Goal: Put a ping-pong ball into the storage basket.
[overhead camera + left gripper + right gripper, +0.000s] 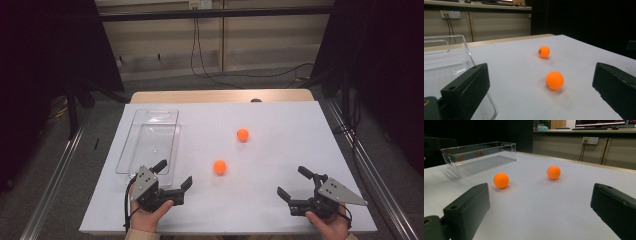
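1. The left gripper point(173, 174) rests low at the near left of the table, held in the person's left hand point(148, 216). Its two black jaws stand wide apart with nothing between them.
2. The right gripper point(294, 181) sits at the near right, held in the right hand point(330, 226). Its jaws are also spread wide and grip nothing.
3. Writing: the far ball point(544, 51) bears a small dark mark on its left side in the left gripper view, too small to read. The near ball point(554, 80) has a faint dark speck low on its left side, also unreadable. No other label can be made out.
4. In the left gripper view the near ball lies ahead of the open jaws, right of the middle of the gap and closer to the right-hand jaw, well apart from both. The far ball lies beyond it, farther up the table.
5. In the right gripper view, one ball lies just beyond the tip of the left-hand jaw and the other sits nearer the middle of the gap, farther off.
6. Both balls rest on the white sheet point(280, 120) covering the table, apart from each other.
7. A clear plastic bin point(148, 141) lies along the left side of the sheet. The left gripper's left-hand jaw is right by its near end.
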### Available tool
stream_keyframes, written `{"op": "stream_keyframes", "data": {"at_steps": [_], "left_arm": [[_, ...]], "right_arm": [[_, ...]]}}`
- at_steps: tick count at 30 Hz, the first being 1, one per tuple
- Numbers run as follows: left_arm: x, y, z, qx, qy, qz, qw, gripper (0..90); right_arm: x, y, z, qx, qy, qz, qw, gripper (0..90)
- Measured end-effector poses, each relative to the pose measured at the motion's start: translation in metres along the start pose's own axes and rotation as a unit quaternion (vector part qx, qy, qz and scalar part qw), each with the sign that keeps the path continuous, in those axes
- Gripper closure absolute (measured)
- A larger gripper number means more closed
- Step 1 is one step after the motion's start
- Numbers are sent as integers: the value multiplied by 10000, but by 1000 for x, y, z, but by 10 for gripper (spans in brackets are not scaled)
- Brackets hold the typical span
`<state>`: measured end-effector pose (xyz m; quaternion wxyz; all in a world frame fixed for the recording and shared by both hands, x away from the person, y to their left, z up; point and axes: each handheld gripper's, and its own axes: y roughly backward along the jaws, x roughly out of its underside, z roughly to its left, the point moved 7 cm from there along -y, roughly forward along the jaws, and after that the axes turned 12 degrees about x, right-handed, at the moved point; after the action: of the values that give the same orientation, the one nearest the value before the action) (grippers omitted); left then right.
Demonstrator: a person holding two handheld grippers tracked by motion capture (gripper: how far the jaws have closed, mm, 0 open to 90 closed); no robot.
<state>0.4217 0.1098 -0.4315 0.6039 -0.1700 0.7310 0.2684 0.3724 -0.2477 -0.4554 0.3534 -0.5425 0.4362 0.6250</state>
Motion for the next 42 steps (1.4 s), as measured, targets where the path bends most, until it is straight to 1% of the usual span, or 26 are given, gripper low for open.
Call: {"op": "stream_keyframes", "data": {"at_steps": [1, 2, 4, 6, 7, 8, 9, 11, 13, 14, 15, 16, 18, 23, 24, 26, 27, 30, 33, 34, 35, 36, 38, 40, 41, 42], "left_arm": [[0, -2, -2, 20, 100, -65, 9999, 11], [0, -2, -2, 36, 67, -31, 10000, 12], [1, -4, -3, 71, 78, -8, 9999, 12], [1, -5, -4, 57, 82, 25, 9999, 12], [0, -6, -4, 71, 103, -12, 9999, 11], [0, -7, -4, 50, 44, 48, 10000, 11], [0, -9, -5, 57, 115, 7, 9999, 11], [1, -11, -6, 106, 58, 43, 9999, 12], [1, -12, -7, 111, 62, 63, 9999, 12], [2, -12, -7, 98, 35, 122, 9999, 12], [1, -14, -8, 98, 68, 86, 9999, 12], [2, -14, -8, 105, 11, 151, 9998, 12], [1, -17, -9, 100, 47, 104, 9999, 12], [0, -21, -11, 169, 0, 150, 9997, 13], [1, -22, -12, 156, 51, 128, 9998, 13], [2, -23, -12, 149, 9, 204, 9997, 14], [2, -24, -12, 187, -16, 227, 9996, 14], [2, -26, -13, 157, 37, 214, 9996, 13], [3, -27, -12, 164, -30, 312, 9994, 14], [3, -28, -13, 188, 16, 253, 9995, 14], [3, -29, -14, 187, 47, 262, 9995, 14], [4, -30, -13, 183, 16, 308, 9994, 14], [4, -32, -14, 217, 24, 312, 9993, 14], [5, -33, -14, 193, 33, 345, 9992, 14], [6, -34, -14, 193, 2, 379, 9991, 14], [6, -36, -15, 200, 51, 356, 9992, 14]], "right_arm": [[0, 0, 0, 0, 4, 2, 10000, 18], [0, 0, 0, -1, 2, 3, 10000, 18], [1, 0, 0, -48, 86, 12, 10000, 18], [0, 0, 0, -29, 45, -1, 10000, 18], [0, 0, 0, -41, 57, 5, 10000, 18], [0, 0, 0, -33, 54, -1, 10000, 18], [0, 0, 0, -35, 47, 6, 10000, 18], [0, 0, 0, -35, 51, 0, 10000, 18], [-1, 0, 1, -32, 30, -22, 10000, 18], [-1, 0, 1, -31, 28, -21, 10000, 18], [-1, 0, 0, -21, 22, -8, 10000, 18], [-1, 0, 0, -21, 22, -8, 10000, 18], [-1, 0, 0, -19, 23, -8, 10000, 18], [0, 0, 0, -43, 62, 7, 10000, 18], [0, 0, 0, -43, 62, 7, 10000, 18], [0, 0, 0, -32, 36, 0, 10000, 17], [0, 0, 0, -35, 38, 0, 10000, 17], [0, 0, 0, -35, 23, 16, 10000, 16], [0, 0, 0, -40, 22, 15, 10000, 15], [0, 0, 0, -51, 39, 16, 10000, 14], [0, 0, 0, -65, 50, 19, 10000, 13], [0, 0, 0, -65, 50, 19, 10000, 13], [-1, 0, 0, -47, 30, 8, 10000, 12], [0, 0, 0, -68, 44, 24, 10000, 12], [0, 0, 0, -68, 46, 21, 10000, 11], [-1, 0, 0, -31, -12, -8, 10000, 10]]}}
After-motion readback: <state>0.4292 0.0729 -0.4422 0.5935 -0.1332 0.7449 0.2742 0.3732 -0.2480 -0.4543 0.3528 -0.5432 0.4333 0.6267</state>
